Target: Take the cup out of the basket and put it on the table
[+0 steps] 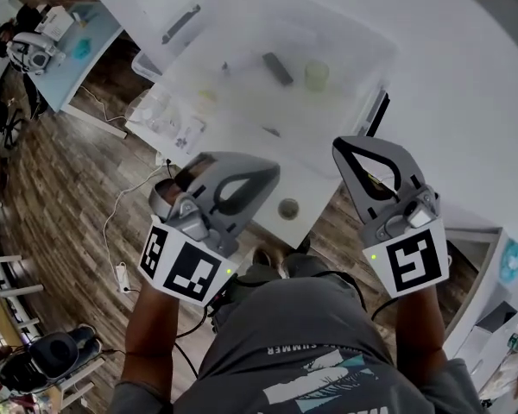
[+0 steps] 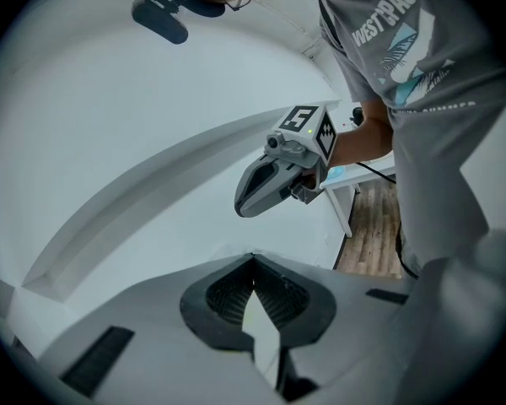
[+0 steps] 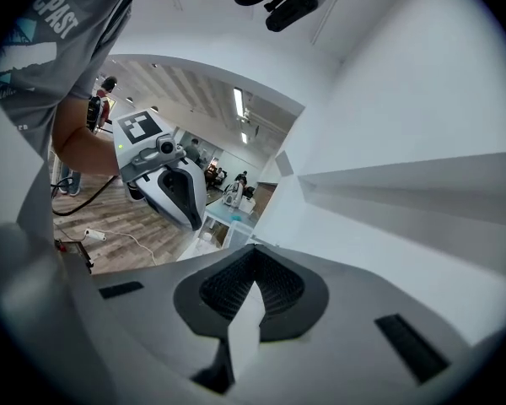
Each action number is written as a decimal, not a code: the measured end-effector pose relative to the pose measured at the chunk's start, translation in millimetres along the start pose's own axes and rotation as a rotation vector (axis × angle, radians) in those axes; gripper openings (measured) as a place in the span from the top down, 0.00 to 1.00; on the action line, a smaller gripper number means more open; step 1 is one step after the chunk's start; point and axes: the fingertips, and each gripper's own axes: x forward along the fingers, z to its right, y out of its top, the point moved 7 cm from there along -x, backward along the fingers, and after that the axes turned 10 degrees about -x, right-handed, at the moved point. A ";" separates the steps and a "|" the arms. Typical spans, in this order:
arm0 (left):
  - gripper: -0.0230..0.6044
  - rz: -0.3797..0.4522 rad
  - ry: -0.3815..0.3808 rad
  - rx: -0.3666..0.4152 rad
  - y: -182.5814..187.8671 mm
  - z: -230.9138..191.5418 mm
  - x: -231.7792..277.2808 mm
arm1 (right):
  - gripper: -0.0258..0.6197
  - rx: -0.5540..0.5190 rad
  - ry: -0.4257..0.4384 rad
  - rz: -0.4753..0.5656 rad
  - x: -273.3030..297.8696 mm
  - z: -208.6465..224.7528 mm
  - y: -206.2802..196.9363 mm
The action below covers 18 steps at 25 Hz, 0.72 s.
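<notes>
In the head view a pale green cup (image 1: 317, 76) stands inside a translucent white basket (image 1: 152, 67) on the white table (image 1: 315, 179). Both grippers are held close to my body, at the table's near edge and well short of the basket. My left gripper (image 1: 272, 172) is shut with nothing in it, and so is my right gripper (image 1: 341, 145). The left gripper view has its jaws closed tip to tip (image 2: 253, 258), facing a white wall, with the right gripper (image 2: 280, 175) beyond. In the right gripper view the jaws (image 3: 253, 250) also meet, and the left gripper (image 3: 167, 182) is ahead. Neither gripper view shows the cup.
The basket also holds a dark grey bar (image 1: 277, 68). A small round lid-like object (image 1: 288, 208) lies on the table near its front edge. Clear plastic bags (image 1: 168, 119) sit at the table's left end. Cables (image 1: 121, 231) run over the wooden floor on the left.
</notes>
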 end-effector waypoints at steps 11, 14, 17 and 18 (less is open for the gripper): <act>0.95 -0.037 0.036 -0.040 -8.1 -9.4 23.0 | 0.94 0.009 0.062 0.021 29.7 20.0 -31.8; 0.95 -0.023 0.032 -0.038 -12.8 -19.6 24.5 | 0.94 0.010 0.060 0.008 42.5 23.1 -34.7; 0.95 -0.011 0.021 -0.032 -16.8 -30.8 30.7 | 0.94 0.011 0.050 -0.004 53.5 31.5 -39.6; 0.95 -0.006 0.019 -0.032 -18.1 -35.3 33.6 | 0.94 0.009 0.049 -0.009 57.3 34.7 -41.8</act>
